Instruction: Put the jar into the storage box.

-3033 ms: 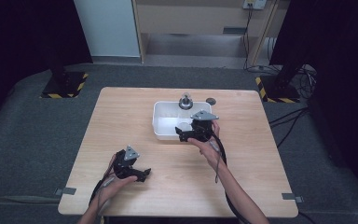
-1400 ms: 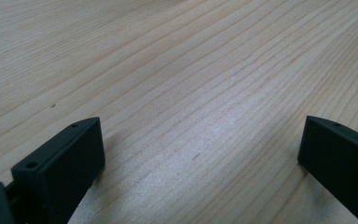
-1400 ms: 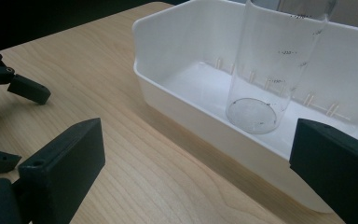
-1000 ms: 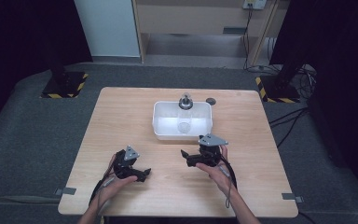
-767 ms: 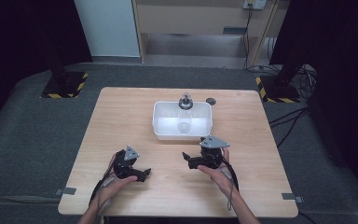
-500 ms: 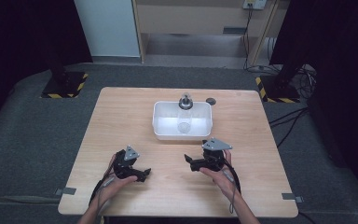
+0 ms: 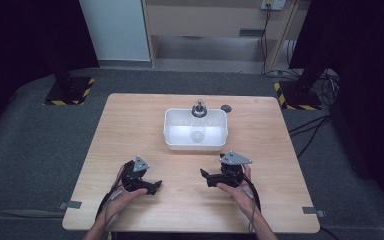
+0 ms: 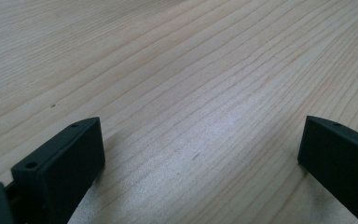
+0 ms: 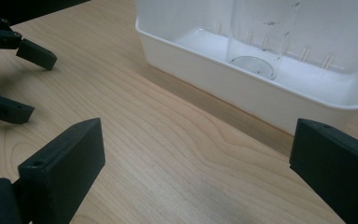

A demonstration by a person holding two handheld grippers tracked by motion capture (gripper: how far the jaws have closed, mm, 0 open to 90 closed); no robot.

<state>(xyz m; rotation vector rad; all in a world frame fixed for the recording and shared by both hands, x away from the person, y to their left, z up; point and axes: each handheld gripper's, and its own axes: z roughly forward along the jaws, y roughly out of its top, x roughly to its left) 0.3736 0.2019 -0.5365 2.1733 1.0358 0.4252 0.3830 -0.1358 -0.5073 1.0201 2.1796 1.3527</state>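
The table (image 7: 130, 130) has bare wood all round both grippers, well inside its edges. The white tub (image 7: 172, 132) sits toward the far side, with a clear beaker (image 9: 256, 42) standing upright inside it. The right gripper (image 7: 206, 176) rests near the tub, jaws wide apart, holding nothing. The left gripper (image 7: 156, 186) rests well apart from it, jaws likewise spread.

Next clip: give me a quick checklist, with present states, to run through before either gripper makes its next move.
1. Left gripper open, nothing between its jaws: ok.
2. Right gripper open, nothing held: ok.
3. Clear glass cup upright inside the white tub: ok.
4. Both grippers apart from the tub, low over the table: ok.
5. Small bottle behind the tub upright: ok.
6. Whether the cup holds any liquid: cannot tell.
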